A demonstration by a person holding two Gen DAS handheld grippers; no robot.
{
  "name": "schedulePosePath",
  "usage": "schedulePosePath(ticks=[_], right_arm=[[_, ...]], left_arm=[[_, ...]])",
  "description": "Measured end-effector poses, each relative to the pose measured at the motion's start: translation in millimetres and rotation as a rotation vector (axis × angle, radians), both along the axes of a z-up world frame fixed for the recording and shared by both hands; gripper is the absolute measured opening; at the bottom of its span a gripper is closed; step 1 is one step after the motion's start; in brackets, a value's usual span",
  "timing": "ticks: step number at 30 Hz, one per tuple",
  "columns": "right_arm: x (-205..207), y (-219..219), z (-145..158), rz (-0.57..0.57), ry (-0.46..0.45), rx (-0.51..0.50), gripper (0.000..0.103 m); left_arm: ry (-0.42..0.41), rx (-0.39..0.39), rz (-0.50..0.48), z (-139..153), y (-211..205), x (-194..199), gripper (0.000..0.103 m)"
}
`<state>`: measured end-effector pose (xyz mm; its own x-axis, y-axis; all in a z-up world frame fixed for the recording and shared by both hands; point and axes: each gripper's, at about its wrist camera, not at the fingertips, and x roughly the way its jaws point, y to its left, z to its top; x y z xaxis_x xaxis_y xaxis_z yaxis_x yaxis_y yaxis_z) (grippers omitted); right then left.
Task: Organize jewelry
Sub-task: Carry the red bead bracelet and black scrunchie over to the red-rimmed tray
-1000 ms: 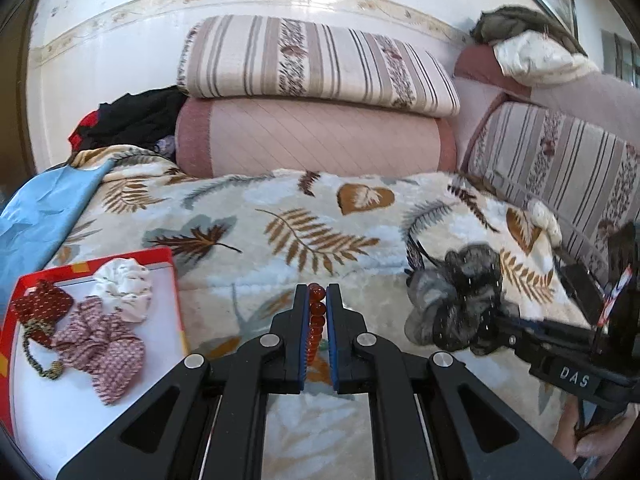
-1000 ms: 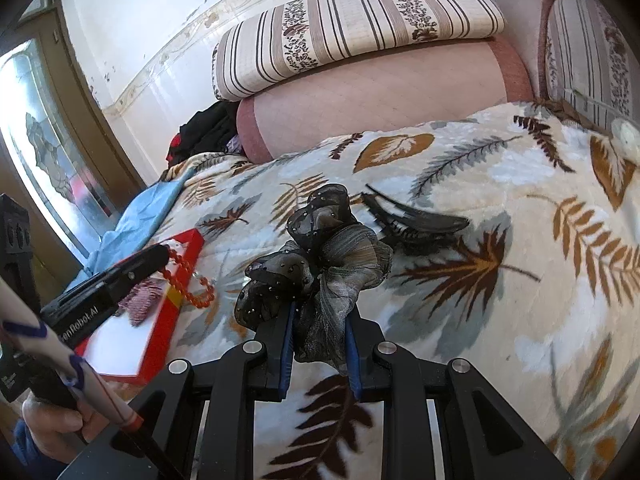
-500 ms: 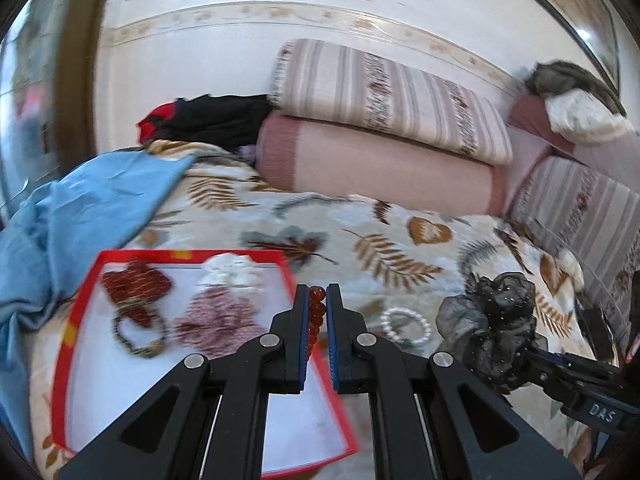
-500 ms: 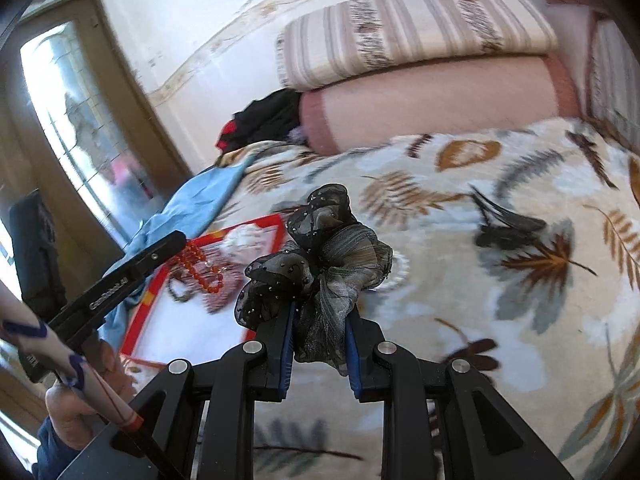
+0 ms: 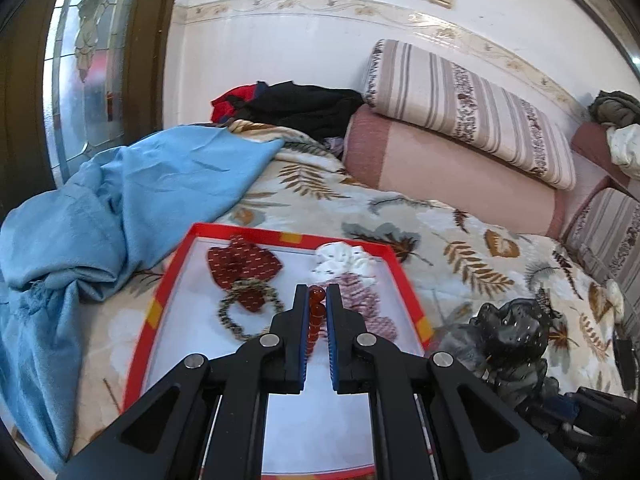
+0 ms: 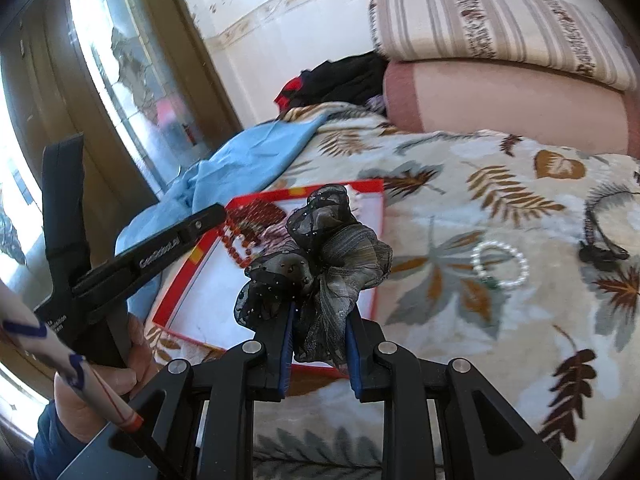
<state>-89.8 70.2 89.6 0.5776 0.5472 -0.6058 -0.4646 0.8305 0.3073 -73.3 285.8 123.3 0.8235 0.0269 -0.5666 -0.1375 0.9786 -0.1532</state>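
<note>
Jewelry is being gathered into the red-rimmed tray (image 5: 404,280). The left gripper (image 5: 317,312) is pinching an amber bead bracelet (image 5: 315,312) above it; the right gripper (image 6: 318,340) is clamping a black scrunchie (image 6: 316,256) beside it. Four pieces are lying inside already, while a pearl bracelet (image 6: 500,264) and dark hair clip (image 6: 600,240) are waiting on the blanket (image 6: 520,340).

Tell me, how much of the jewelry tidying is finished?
Partly done. The red tray already holds a dark red scrunchie, a white scrunchie, a pink patterned scrunchie and a braided bracelet. In hand: the left claw grips an orange bead bracelet above the tray; the right claw grips a black-grey scrunchie. Left on the blanket: a pearl bracelet and a black hair clip.
</note>
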Motion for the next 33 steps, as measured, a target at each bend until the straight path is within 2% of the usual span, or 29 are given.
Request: schedulePosePath(ticks=[12, 33], right_arm=[[9.5, 24.1, -19.9, 0.033, 0.049, -0.010, 0.025], [31.0, 45.1, -52.4, 0.037, 0.132, -0.050, 0.025]], left_arm=[[0.021, 0.051, 0.033, -8.4, 8.8, -0.4, 0.008], [0.075, 0.059, 0.044, -18.4, 12.3, 8.4, 0.008]])
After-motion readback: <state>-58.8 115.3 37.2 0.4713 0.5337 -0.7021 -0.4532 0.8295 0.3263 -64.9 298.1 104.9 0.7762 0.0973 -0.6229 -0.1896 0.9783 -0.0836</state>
